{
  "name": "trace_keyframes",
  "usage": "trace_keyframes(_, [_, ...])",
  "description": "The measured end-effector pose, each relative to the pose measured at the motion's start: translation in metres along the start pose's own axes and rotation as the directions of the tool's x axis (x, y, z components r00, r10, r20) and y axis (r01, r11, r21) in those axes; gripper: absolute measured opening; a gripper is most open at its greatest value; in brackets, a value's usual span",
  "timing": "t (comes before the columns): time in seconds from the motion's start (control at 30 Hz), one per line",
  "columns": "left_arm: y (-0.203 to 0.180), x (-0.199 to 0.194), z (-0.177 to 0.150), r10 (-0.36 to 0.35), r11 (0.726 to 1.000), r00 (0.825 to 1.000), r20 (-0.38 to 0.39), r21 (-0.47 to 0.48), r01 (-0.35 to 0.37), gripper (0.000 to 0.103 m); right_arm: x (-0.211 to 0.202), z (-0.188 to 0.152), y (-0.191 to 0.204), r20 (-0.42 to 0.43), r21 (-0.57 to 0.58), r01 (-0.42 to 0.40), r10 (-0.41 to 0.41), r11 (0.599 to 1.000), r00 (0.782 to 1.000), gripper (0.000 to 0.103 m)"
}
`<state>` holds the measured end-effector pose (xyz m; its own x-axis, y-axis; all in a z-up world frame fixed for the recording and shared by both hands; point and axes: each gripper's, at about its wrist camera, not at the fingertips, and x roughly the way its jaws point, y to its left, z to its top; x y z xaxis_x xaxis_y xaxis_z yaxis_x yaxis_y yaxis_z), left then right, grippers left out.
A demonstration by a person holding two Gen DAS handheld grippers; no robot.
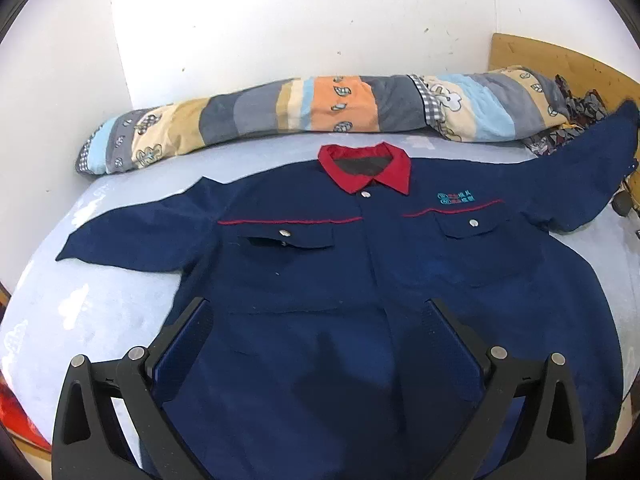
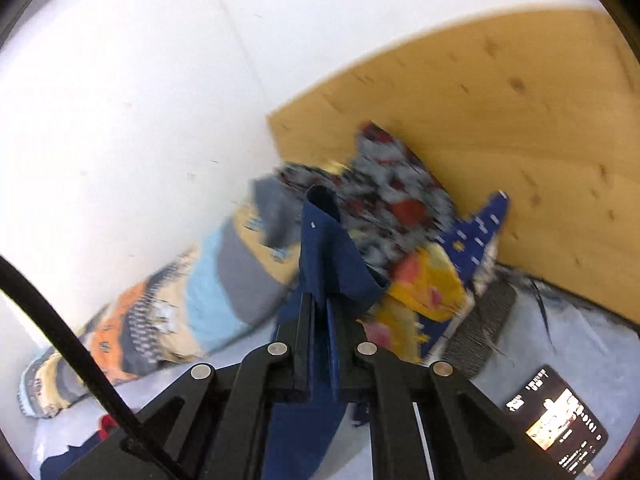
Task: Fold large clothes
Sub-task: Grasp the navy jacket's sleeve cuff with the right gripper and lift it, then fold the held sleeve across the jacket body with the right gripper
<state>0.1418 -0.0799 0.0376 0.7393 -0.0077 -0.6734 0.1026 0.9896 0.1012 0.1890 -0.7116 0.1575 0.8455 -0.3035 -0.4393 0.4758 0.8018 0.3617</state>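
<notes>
A large navy work jacket (image 1: 360,280) with a red collar (image 1: 366,168) lies face up on a pale blue bed (image 1: 92,304). Its left sleeve (image 1: 132,236) lies flat. Its right sleeve (image 1: 592,168) is lifted off the bed toward the right. My left gripper (image 1: 320,312) is open and hovers above the jacket's lower front, holding nothing. In the right wrist view, my right gripper (image 2: 324,304) is shut on the navy sleeve cuff (image 2: 332,256) and holds it up above the bed.
A striped rolled quilt (image 1: 320,108) lies along the wall behind the jacket. A patterned heap of cloth (image 2: 400,216) sits against the wooden headboard (image 2: 500,128). A phone (image 2: 560,428) with a lit screen lies on the bed at the right.
</notes>
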Motion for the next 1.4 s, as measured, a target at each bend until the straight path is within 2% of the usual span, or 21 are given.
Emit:
trace_keyframes(0.1, [0.006, -0.006, 0.0, 0.009, 1.0, 1.0, 0.013, -0.008, -0.009, 0.103, -0.02, 0.015, 0.046, 0.028, -0.048, -0.054, 0.056, 0.997, 0.998, 0.006])
trace_keyframes(0.3, [0.023, -0.019, 0.002, 0.023, 0.999, 0.999, 0.044, -0.04, -0.021, 0.103, -0.066, 0.032, 0.172, 0.052, -0.169, -0.194, 0.205, 0.966, 0.977, 0.006])
trace_keyframes(0.4, [0.034, -0.028, 0.002, 0.03, 0.998, 0.997, 0.065, -0.054, -0.026, 0.103, -0.08, 0.014, 0.235, 0.02, -0.232, -0.252, 0.263, 0.94, 0.965, 0.006])
trace_keyframes(0.5, [0.047, -0.036, 0.001, 0.031, 0.997, 0.996, 0.079, -0.078, -0.025, 0.103, -0.09, -0.023, 0.299, -0.031, -0.302, -0.308, 0.314, 0.902, 0.949, 0.006])
trace_keyframes(0.6, [0.062, -0.045, 0.0, 0.031, 0.994, 0.996, 0.088, -0.107, -0.021, 0.103, -0.09, -0.079, 0.359, -0.112, -0.364, -0.372, 0.356, 0.854, 0.928, 0.006])
trace_keyframes(0.7, [0.075, -0.053, -0.002, 0.036, 0.991, 0.994, 0.101, -0.132, -0.023, 0.103, -0.087, -0.162, 0.425, -0.238, -0.424, -0.45, 0.383, 0.786, 0.893, 0.006])
trace_keyframes(0.77, [0.082, -0.057, -0.003, 0.043, 0.989, 0.994, 0.105, -0.144, -0.027, 0.103, -0.083, -0.222, 0.458, -0.324, -0.449, -0.502, 0.389, 0.739, 0.862, 0.006])
trace_keyframes(0.8, [0.085, -0.058, -0.003, 0.041, 0.989, 0.994, 0.106, -0.146, -0.025, 0.103, -0.081, -0.242, 0.465, -0.349, -0.456, -0.515, 0.386, 0.726, 0.854, 0.006])
trace_keyframes(0.83, [0.089, -0.059, -0.004, 0.044, 0.988, 0.994, 0.105, -0.149, -0.028, 0.103, -0.078, -0.282, 0.482, -0.401, -0.469, -0.541, 0.377, 0.698, 0.835, 0.006])
trace_keyframes(0.9, [0.094, -0.061, -0.005, 0.044, 0.987, 0.994, 0.104, -0.156, -0.028, 0.103, -0.074, -0.332, 0.498, -0.455, -0.488, -0.563, 0.356, 0.666, 0.816, 0.006])
trace_keyframes(1.0, [0.101, -0.062, -0.006, 0.044, 0.985, 0.994, 0.1, -0.172, -0.026, 0.103, -0.055, -0.419, 0.511, -0.538, -0.522, -0.576, 0.281, 0.629, 0.795, 0.006])
trace_keyframes(1.13, [0.105, -0.063, -0.005, 0.03, 0.983, 0.994, 0.101, -0.185, -0.011, 0.103, -0.028, -0.48, 0.505, -0.604, -0.53, -0.573, 0.197, 0.625, 0.773, 0.007])
trace_keyframes(1.17, [0.105, -0.063, -0.004, 0.027, 0.983, 0.994, 0.102, -0.185, -0.008, 0.103, -0.022, -0.495, 0.501, -0.637, -0.511, -0.586, 0.182, 0.629, 0.749, 0.007])
trace_keyframes(1.2, [0.104, -0.063, -0.004, 0.026, 0.983, 0.994, 0.103, -0.184, -0.006, 0.103, -0.022, -0.501, 0.498, -0.649, -0.495, -0.597, 0.189, 0.632, 0.737, 0.01])
trace_keyframes(1.23, [0.103, -0.062, -0.004, 0.022, 0.983, 0.994, 0.104, -0.183, -0.003, 0.103, -0.022, -0.5, 0.494, -0.656, -0.481, -0.611, 0.205, 0.629, 0.726, 0.019])
trace_keyframes(1.27, [0.102, -0.062, -0.003, 0.019, 0.983, 0.994, 0.104, -0.182, 0.0, 0.103, -0.024, -0.497, 0.494, -0.686, -0.446, -0.65, 0.232, 0.615, 0.69, 0.027])
trace_keyframes(1.3, [0.102, -0.062, -0.003, 0.019, 0.984, 0.994, 0.106, -0.18, 0.001, 0.103, -0.026, -0.495, 0.494, -0.726, -0.396, -0.698, 0.262, 0.596, 0.635, 0.046])
trace_keyframes(1.33, [0.1, -0.061, -0.003, 0.021, 0.984, 0.994, 0.105, -0.176, -0.002, 0.103, -0.033, -0.49, 0.493, -0.754, -0.355, -0.735, 0.289, 0.578, 0.591, 0.054])
trace_keyframes(1.37, [0.1, -0.06, -0.003, 0.02, 0.984, 0.994, 0.104, -0.176, -0.001, 0.103, -0.041, -0.482, 0.49, -0.764, -0.326, -0.765, 0.322, 0.555, 0.56, 0.054])
trace_keyframes(1.4, [0.101, -0.06, -0.003, 0.019, 0.984, 0.995, 0.101, -0.179, -0.001, 0.103, -0.05, -0.475, 0.491, -0.763, -0.317, -0.779, 0.344, 0.541, 0.548, 0.054])
